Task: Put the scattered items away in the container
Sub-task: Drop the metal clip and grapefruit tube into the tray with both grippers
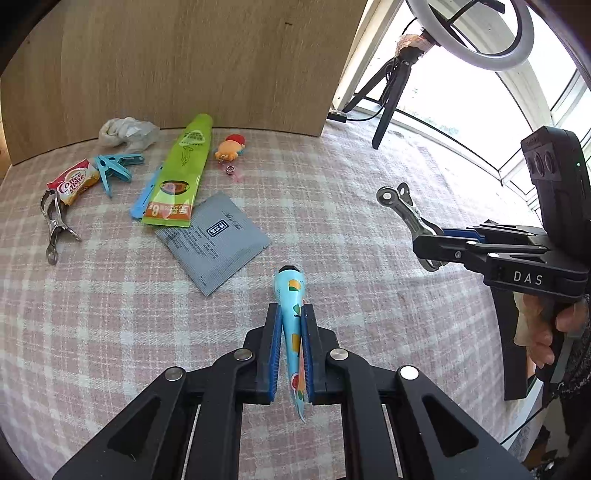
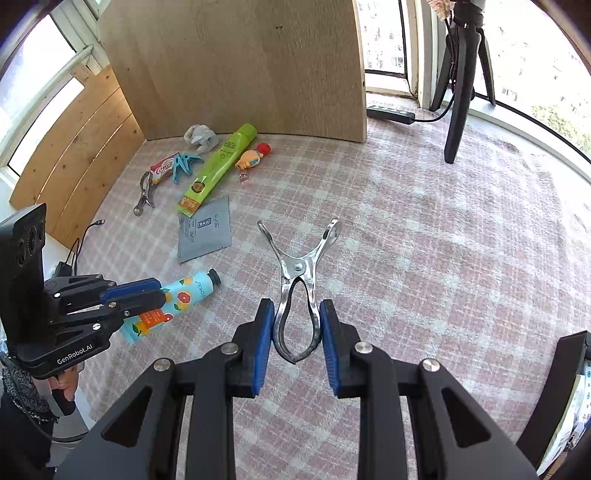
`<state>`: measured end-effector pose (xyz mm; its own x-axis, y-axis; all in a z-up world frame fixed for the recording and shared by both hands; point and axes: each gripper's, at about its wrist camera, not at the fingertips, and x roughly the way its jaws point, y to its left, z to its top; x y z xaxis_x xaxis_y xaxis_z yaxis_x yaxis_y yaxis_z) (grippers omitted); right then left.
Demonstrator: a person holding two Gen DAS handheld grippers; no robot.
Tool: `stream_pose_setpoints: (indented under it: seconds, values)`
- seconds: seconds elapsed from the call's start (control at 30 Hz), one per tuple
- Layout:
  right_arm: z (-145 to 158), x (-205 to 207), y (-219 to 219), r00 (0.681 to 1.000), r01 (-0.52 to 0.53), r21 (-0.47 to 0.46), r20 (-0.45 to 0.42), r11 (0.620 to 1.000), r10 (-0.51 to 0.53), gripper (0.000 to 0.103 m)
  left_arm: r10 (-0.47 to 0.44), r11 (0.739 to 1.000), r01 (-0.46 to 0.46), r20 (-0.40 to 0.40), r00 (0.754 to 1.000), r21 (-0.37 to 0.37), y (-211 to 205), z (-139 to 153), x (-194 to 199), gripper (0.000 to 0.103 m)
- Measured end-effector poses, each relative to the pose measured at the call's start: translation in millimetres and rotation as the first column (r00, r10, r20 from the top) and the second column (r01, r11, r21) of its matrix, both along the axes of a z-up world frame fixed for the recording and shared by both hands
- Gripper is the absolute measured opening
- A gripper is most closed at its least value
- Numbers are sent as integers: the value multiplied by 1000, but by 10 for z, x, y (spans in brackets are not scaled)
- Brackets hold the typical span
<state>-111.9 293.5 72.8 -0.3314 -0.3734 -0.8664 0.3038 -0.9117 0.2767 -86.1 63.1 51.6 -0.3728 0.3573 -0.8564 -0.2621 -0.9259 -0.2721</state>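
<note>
**Both hands loaded, container nowhere in sight**

Left wrist view first, and the biggest thing on show is the wooden panel (image 1: 177,66) standing upright at the back of the counter (image 1: 351,206), which wears a pink-and-white checked cloth. Off to the right, bright windows and a ring light (image 1: 476,33) on its tripod.

Now the leftovers. A scatter sits bunched near the panel: the long green tube (image 1: 181,173) overlapping the grey sachet (image 1: 214,240), a coffee creamer packet (image 1: 74,181), a blue clothes peg (image 1: 114,170), a second metal clip (image 1: 55,225), a crumpled white wad (image 1: 127,133) and a little orange toy (image 1: 231,147). Plenty left to tidy, I'd say.

To the hands! The left gripper (image 1: 291,321) has its fingers clamped on the blue fruit-print tube (image 1: 290,295), cap pointing away, flat tail hanging back between the blue pads; pinched at the thin end, likely so it won't squirt free. In the right wrist view, the right gripper (image 2: 297,325) has its fingers pressed on the looped end of a metal clip (image 2: 299,266), whose two handles splay forward.

Both prizes look lifted clear of the cloth. The container itself? Neither view shows it, so the drop-off spot can't be called from here.
</note>
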Motion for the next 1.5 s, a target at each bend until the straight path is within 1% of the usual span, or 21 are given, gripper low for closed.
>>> stream_pose_setpoints:
  seconds: [0.13,0.2,0.33,0.4,0.47,0.57,0.67,0.7,0.77,0.87,0.9,0.97,1.0,1.03,1.07,1.1,1.2,1.27,1.4,1.5]
  values:
    - [174,158,294,998,58,-36,-30,998,-59,25,4,1000,-4,-3,1000,16,1,77,59,9]
    - [286,263,487,995,86,-47,-48,995,-89,25,-14,1000,15,-15,1000,13,60,154,98,9]
    - [482,513,940,982,172,-49,-76,984,-175,25,-90,996,91,-55,994,16,327,379,145,9]
    - [567,672,1219,968,229,-51,-89,972,-233,25,-139,989,142,-77,987,31,557,504,145,9]
    - [628,853,1513,949,296,-50,-99,954,-300,25,-202,977,207,-92,975,47,831,612,143,9]
    - [664,1167,1965,904,411,-47,-104,910,-414,25,-300,949,309,-119,946,60,1325,740,158,9]
    - [662,1527,2416,847,522,-35,-98,852,-522,25,-393,908,408,-142,908,97,1853,865,197,9]
    - [657,1648,2558,826,556,-30,-95,831,-556,25,-423,892,441,-152,893,104,2032,910,223,9]
    - [651,1881,2819,783,616,-17,-94,788,-614,25,-489,853,510,-177,854,107,2405,1024,319,9]
    - [640,2146,3097,729,683,41,-105,729,-677,25,-574,793,601,-208,792,101,2927,1144,462,9]
    - [632,2216,3173,713,700,53,-103,712,-693,25,-596,775,624,-216,774,97,3098,1173,507,9]
    - [624,2330,3287,693,719,37,-94,694,-714,25,-626,749,656,-223,747,97,3403,1206,581,10]
    - [631,2384,3334,678,734,31,-96,679,-729,26,-639,738,668,-219,737,96,3537,1211,605,11]
    - [649,2439,3372,657,753,32,-101,658,-747,29,-648,733,675,-214,731,85,3655,1203,632,11]
    - [671,2489,3400,640,767,28,-110,641,-761,32,-654,732,678,-207,728,69,3744,1191,654,14]
    - [692,2524,3417,630,774,20,-120,633,-767,32,-657,731,679,-204,726,61,3797,1183,671,15]
    - [716,2556,3421,633,771,21,-133,636,-763,32,-668,723,689,-206,715,45,3812,1158,716,15]
    - [709,2548,3404,637,768,26,-134,640,-759,32,-668,726,686,-202,716,34,3772,1135,736,15]
    - [695,2467,3335,655,752,13,-120,659,-746,32,-651,745,667,-193,734,23,3657,1099,699,15]
    - [705,2375,3240,680,730,15,-121,684,-723,32,-631,766,643,-182,754,9,3522,1067,639,15]
